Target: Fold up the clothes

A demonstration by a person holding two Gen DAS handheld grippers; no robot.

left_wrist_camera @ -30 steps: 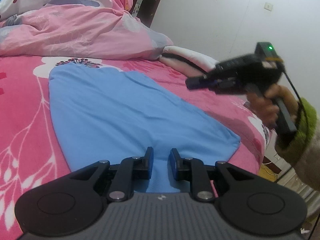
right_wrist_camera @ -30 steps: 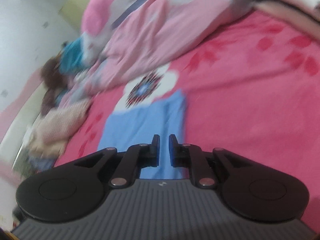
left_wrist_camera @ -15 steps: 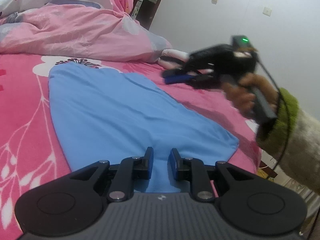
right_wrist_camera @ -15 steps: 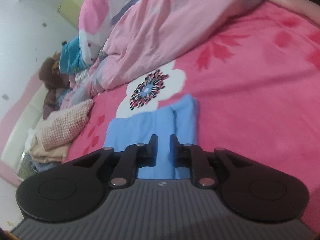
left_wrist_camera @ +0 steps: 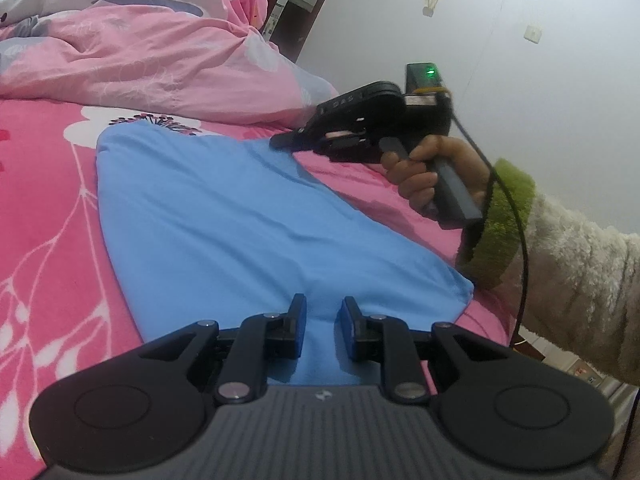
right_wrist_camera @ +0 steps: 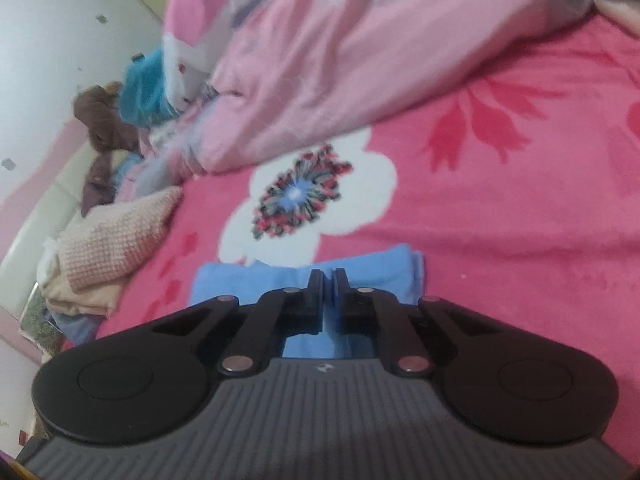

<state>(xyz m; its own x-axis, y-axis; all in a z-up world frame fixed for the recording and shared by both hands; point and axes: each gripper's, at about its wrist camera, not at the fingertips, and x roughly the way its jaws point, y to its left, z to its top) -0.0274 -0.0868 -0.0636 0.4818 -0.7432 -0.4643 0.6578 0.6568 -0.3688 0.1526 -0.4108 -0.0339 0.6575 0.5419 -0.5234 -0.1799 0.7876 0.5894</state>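
Observation:
A light blue garment (left_wrist_camera: 240, 220) lies flat on the pink floral bed sheet (left_wrist_camera: 44, 208). My left gripper (left_wrist_camera: 322, 308) hovers over its near end, fingers a small gap apart and holding nothing. My right gripper (left_wrist_camera: 280, 142) shows in the left wrist view at the garment's far right edge, low over the cloth. In the right wrist view its fingers (right_wrist_camera: 328, 280) stand a narrow gap apart over the garment's folded far end (right_wrist_camera: 360, 268); whether cloth is between them I cannot tell.
A rumpled pink duvet (left_wrist_camera: 152, 52) is heaped at the head of the bed. Folded clothes, a knitted pink piece (right_wrist_camera: 112, 240) on top, are stacked at the bed's left side. A white wall (left_wrist_camera: 520, 40) and a doorway lie beyond.
My right gripper has come down and forward from mid-air to the garment's far right edge. Its fingers have narrowed. The left gripper and the garment have not moved.

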